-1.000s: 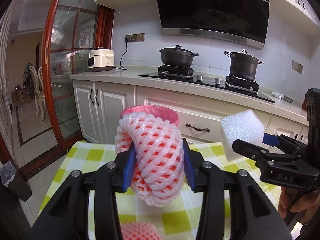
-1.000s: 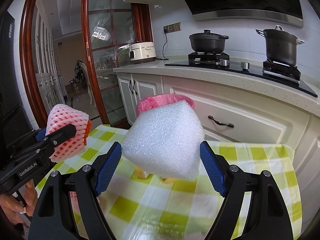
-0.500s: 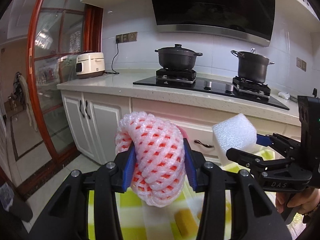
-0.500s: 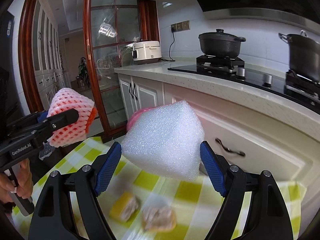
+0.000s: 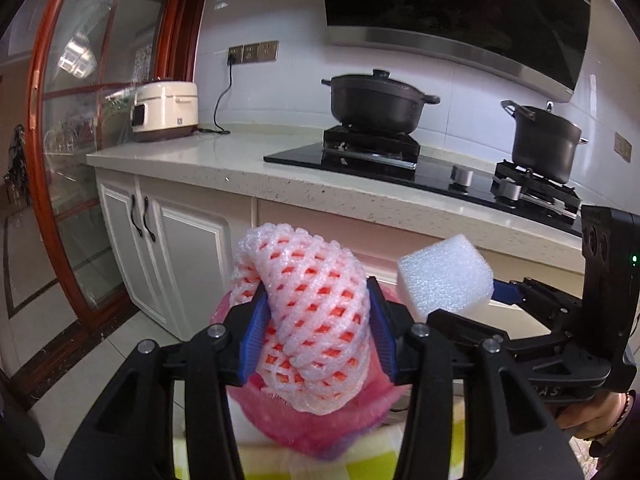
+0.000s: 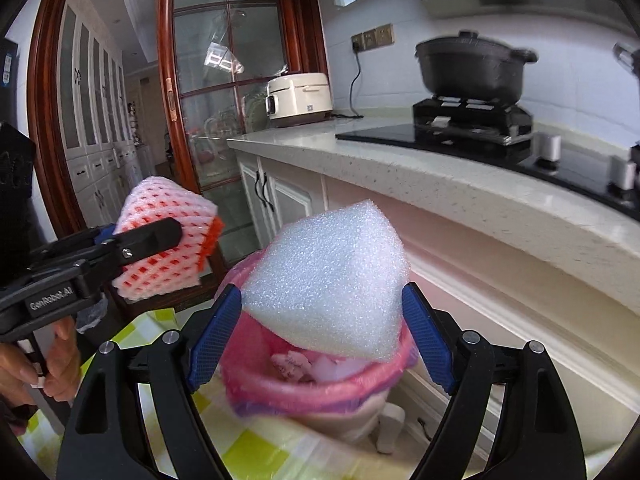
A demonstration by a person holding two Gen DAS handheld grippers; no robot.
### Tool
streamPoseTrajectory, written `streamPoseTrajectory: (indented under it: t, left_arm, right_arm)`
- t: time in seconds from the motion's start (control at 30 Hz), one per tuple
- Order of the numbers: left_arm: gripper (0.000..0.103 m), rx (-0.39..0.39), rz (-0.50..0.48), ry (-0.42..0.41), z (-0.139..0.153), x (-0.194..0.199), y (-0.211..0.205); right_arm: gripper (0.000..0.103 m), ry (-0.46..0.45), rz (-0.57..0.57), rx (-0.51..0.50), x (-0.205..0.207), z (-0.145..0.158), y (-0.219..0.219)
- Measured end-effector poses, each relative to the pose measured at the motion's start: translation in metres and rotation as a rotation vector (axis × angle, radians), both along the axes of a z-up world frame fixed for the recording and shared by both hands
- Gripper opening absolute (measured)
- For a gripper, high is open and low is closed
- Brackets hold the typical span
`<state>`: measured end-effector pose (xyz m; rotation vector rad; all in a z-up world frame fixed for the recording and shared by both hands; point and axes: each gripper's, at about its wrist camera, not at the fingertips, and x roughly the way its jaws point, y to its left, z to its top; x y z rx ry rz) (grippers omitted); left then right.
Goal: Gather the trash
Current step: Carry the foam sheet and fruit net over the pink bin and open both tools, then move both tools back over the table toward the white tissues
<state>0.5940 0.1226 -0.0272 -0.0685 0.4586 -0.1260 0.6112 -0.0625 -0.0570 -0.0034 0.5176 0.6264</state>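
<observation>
1. The left gripper (image 5: 316, 336) squeezes the pink foam net (image 5: 316, 320), hiding most of the pink-lined bin (image 5: 280, 412).
2. The right gripper (image 6: 320, 320) squeezes the white foam block (image 6: 328, 280) above the bin; only this view shows trash inside.

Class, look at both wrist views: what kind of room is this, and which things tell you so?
Most likely a home kitchen: a black pot sits on a gas hob, a range hood hangs above, and a rice cooker stands on the stone countertop.

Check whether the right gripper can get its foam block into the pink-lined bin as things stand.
Probably yes. The right gripper holds the white foam block just above the pink-lined bin, whose mouth is open, and the left gripper with its foam net sits off to the side.
</observation>
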Motion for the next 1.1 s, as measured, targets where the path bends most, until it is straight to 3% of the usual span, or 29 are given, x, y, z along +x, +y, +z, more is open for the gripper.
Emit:
streamPoseTrajectory:
  t: [0.1, 0.27, 0.43, 0.77, 1.1]
  left_arm:
    - [0.063, 0.008, 0.010, 0.003, -0.013, 0.022, 0.006]
    - [0.064, 0.019, 0.051, 0.015, -0.028, 0.042, 0.022]
    - [0.067, 0.009, 0.077, 0.022, -0.034, 0.025, 0.032]
    - [0.084, 0.017, 0.073, 0.007, 0.006, -0.069, 0.006]
    - [0.095, -0.018, 0.119, -0.050, 0.039, -0.201, -0.026]
  right_arm:
    - [0.083, -0.002, 0.022, 0.002, 0.021, -0.010, 0.005]
    - [0.083, 0.002, 0.001, 0.027, 0.040, -0.020, -0.004]
    - [0.083, -0.009, -0.014, 0.038, 0.019, -0.013, -0.024]
    - [0.083, -0.048, -0.051, -0.045, -0.085, 0.025, -0.063]
    - [0.083, 0.019, -0.116, 0.024, -0.203, 0.029, -0.090]
